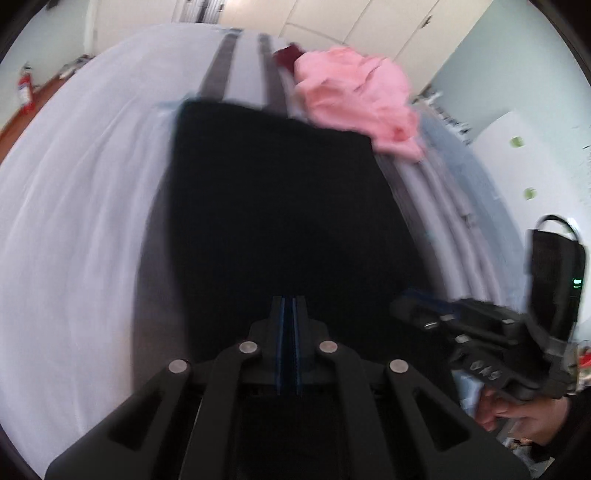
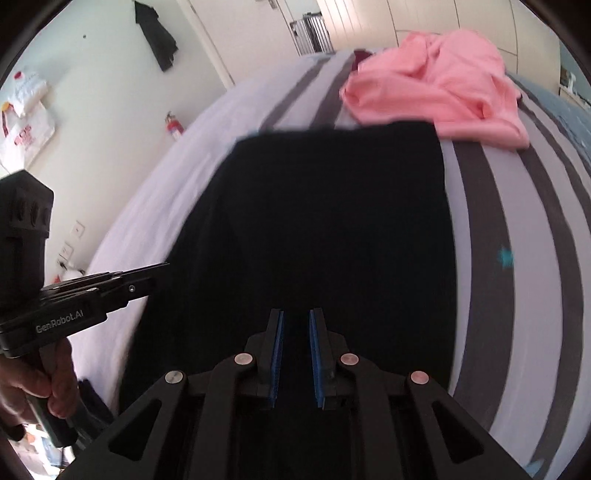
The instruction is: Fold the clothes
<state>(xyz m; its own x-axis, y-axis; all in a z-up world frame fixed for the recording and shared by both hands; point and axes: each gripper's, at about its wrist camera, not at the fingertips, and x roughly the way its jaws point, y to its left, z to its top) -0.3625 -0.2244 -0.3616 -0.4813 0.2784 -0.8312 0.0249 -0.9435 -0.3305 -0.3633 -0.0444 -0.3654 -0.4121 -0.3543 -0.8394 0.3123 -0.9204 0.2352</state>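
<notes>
On the striped bed (white walls around), left hand-held gripper closed, right parted.

- Bed: fills the middle of both views; white sheet, with a grey and dark striped cover at the right of the frame.
- Walls: pale, plain, evenly daylit.
- Wardrobe doors: cream panels, top of the frame, behind the bed.
- Fire extinguisher: red, on the wall, left of centre.
- Dark garment: hanging on the wall, upper left.
- Plastic bags: white with red print, far left.
- Wall switches: left edge, mid-height.
- Floor: reddish-brown strip, upper left.
</notes>
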